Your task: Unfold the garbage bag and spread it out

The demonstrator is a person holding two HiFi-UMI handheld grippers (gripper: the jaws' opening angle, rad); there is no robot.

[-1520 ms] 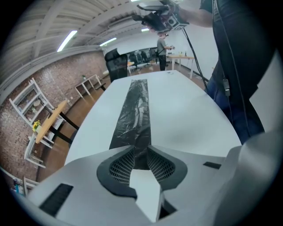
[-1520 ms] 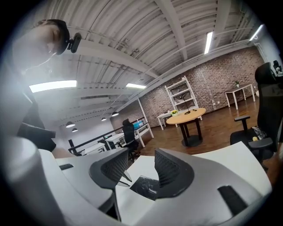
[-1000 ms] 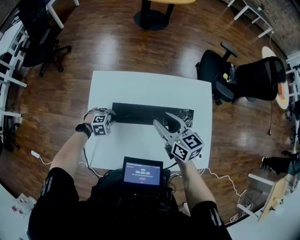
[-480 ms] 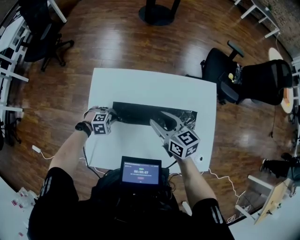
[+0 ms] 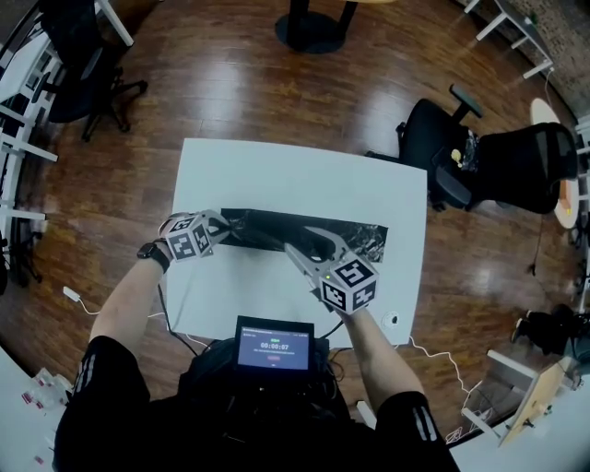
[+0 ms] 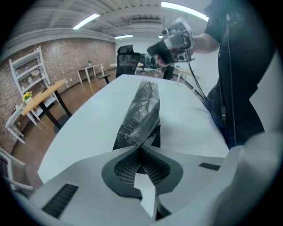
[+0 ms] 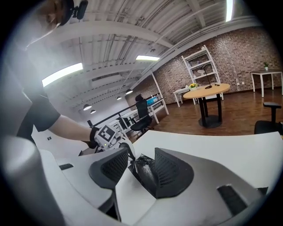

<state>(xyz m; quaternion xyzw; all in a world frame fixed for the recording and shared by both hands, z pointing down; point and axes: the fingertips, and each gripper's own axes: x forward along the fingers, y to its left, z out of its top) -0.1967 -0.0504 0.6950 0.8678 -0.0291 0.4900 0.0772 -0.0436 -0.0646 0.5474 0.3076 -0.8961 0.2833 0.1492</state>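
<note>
A black garbage bag [image 5: 277, 229] lies as a long folded strip across the white table [image 5: 295, 175]. My left gripper [image 5: 224, 226] is at the strip's left end. In the left gripper view its jaws [image 6: 140, 148] are closing fully and pinch the crumpled end of the bag [image 6: 143, 108]. My right gripper [image 5: 309, 241] is over the strip's right half, tilted, and shut on a fold of the bag [image 7: 145, 170]. Black film sits between its ribbed pads [image 7: 170, 170]. Each gripper shows in the other's view: the right gripper [image 6: 174, 42], the left gripper [image 7: 108, 134].
Black office chairs [image 5: 479, 157] stand right of the table, and another chair [image 5: 74, 55] stands at the far left. A round table base [image 5: 309, 28] is beyond the far edge. A small screen [image 5: 273, 346] hangs at the person's chest. Cables trail over the near edge.
The left jaws have closed on the bag's left end, and that gripper shifted slightly left. The right gripper moved a little left along the strip, still gripping.
</note>
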